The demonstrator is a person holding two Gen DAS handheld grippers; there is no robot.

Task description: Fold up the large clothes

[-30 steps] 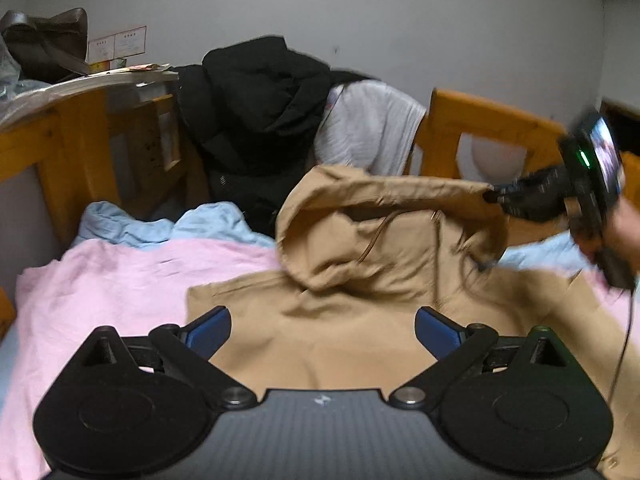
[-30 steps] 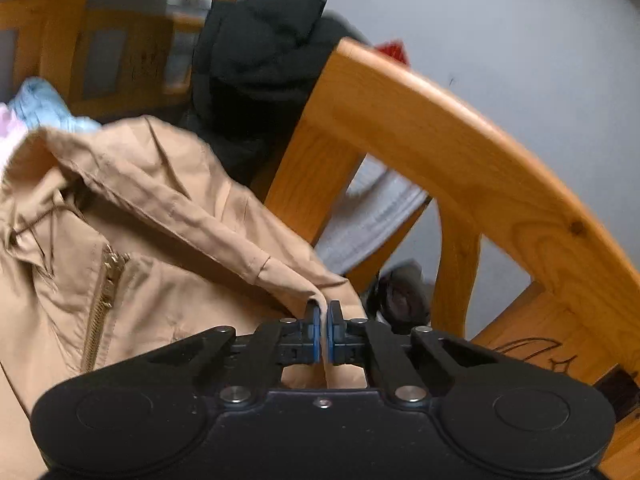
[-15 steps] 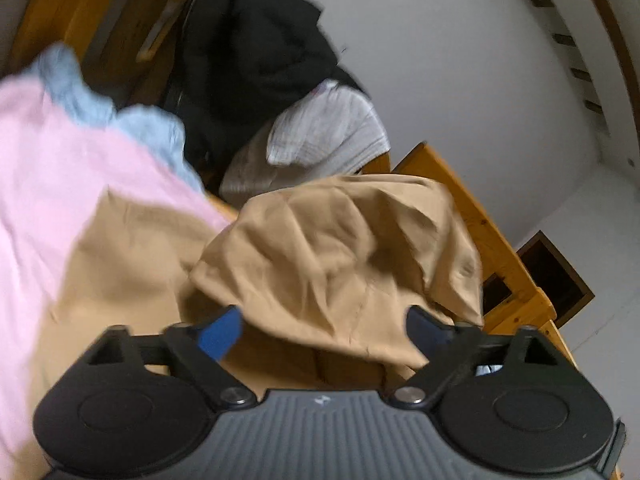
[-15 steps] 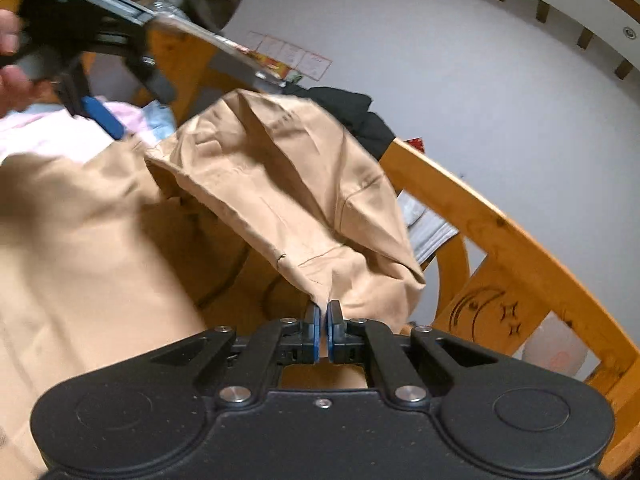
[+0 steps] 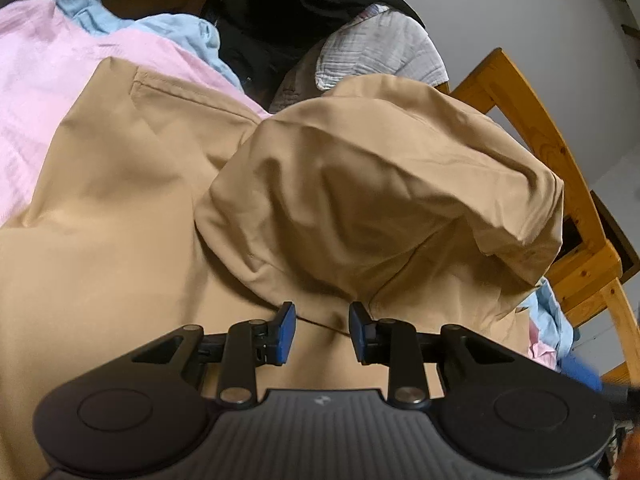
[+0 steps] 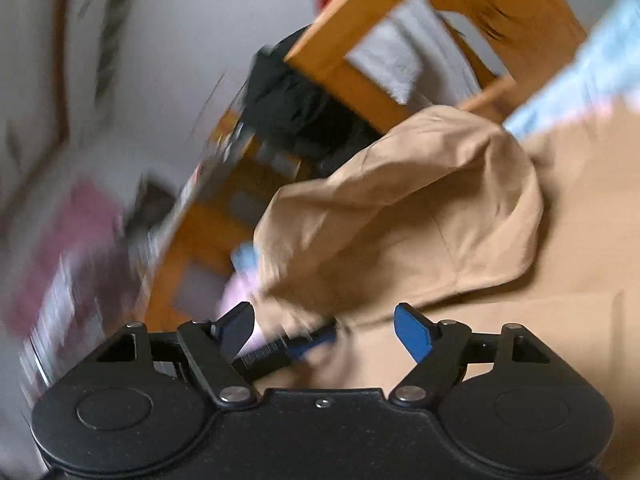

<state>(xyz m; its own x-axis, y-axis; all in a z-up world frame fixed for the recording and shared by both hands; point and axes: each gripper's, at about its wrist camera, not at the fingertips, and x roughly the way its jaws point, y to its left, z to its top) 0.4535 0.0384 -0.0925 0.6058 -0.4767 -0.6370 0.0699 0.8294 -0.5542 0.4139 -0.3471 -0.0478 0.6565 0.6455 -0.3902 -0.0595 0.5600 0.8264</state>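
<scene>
Evidently had just been closing the left gripper [image 5: 322,334], with the jaws half narrowed and the pads [image 5: 286,336] not pressing on anything; only a thin drawstring [image 5: 324,326] and flat tan cloth in the gap. Pointed it steeply down at the tan jacket [image 5: 120,220], spread on the bed's pink sheet [image 5: 36,80]. Found the hood [image 5: 380,184] dead ahead at twelve o'clock, puffed up and flopped toward the gripper, its lower edge just beyond the fingertips and running across from nine to three o'clock. Saw the jacket's body spreading away to nine and ten o'clock.

Had just been opening the right gripper [image 6: 324,328], jaws spread wide, gripping nothing; in the gap, blurred, only cloth and what looked like a finger of the left gripper. From there, had the hood at one o'clock, near but apart.

Judged the left gripper the nearer one to the hood's base, so probably the one to pinch there. Hinged on that edge lying crosswise to the jaws: would need to bite straight ahead at twelve o'clock, catching hood cloth and not the cord alone. Beyond, a black garment [image 5: 288,4] at twelve and a wooden bed rail [image 5: 540,128] at two o'clock, apart from the jacket work.
</scene>
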